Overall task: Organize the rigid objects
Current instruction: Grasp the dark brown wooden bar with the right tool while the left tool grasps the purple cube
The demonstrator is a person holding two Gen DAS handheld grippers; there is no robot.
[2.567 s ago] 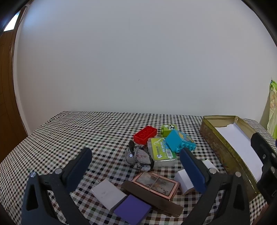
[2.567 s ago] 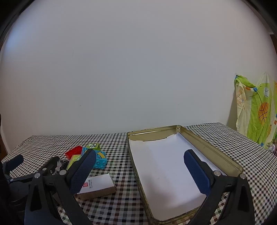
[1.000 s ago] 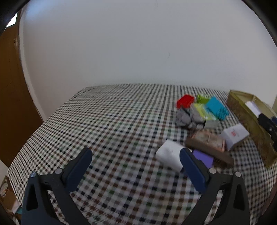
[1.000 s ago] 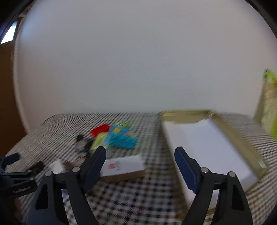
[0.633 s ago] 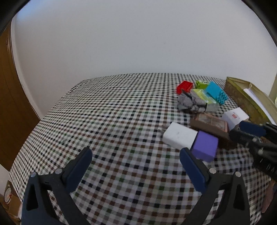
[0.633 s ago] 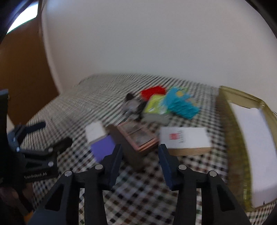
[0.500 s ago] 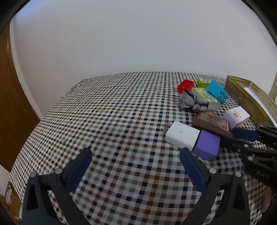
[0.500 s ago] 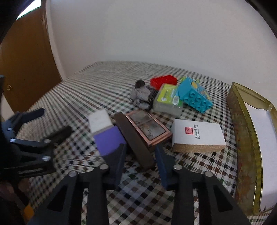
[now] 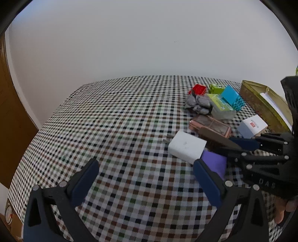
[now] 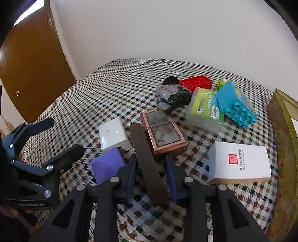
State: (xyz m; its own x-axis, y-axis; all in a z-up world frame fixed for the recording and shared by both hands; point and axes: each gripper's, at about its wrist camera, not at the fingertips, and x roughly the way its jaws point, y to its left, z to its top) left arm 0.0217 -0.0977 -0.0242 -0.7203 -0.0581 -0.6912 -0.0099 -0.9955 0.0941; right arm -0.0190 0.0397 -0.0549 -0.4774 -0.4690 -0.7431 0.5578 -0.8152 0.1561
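Two grippers over a checked cloth. Right gripper (image 10: 151, 168), low centre of its frame, jaws just narrowed astride the dark brown strip (image 10: 147, 163); pads not visibly pressing, so it reads as released. Left gripper (image 9: 147, 176) gapes, empty. Risk: the strip abuts the copper box (image 10: 163, 134) and may drag it. White box (image 10: 239, 161) reads "The Oriental Club"; the tin (image 10: 283, 149) sits at the right edge.

Soft, even daylight filled the room, brightest through a window (image 10: 29, 13) glimpsed top left in the right wrist view. The white wall (image 9: 149, 41) looked flat and glare-free. Shadows under the objects stayed faint. Both pictures were sharp, with fisheye bending and dark vignetted corners.
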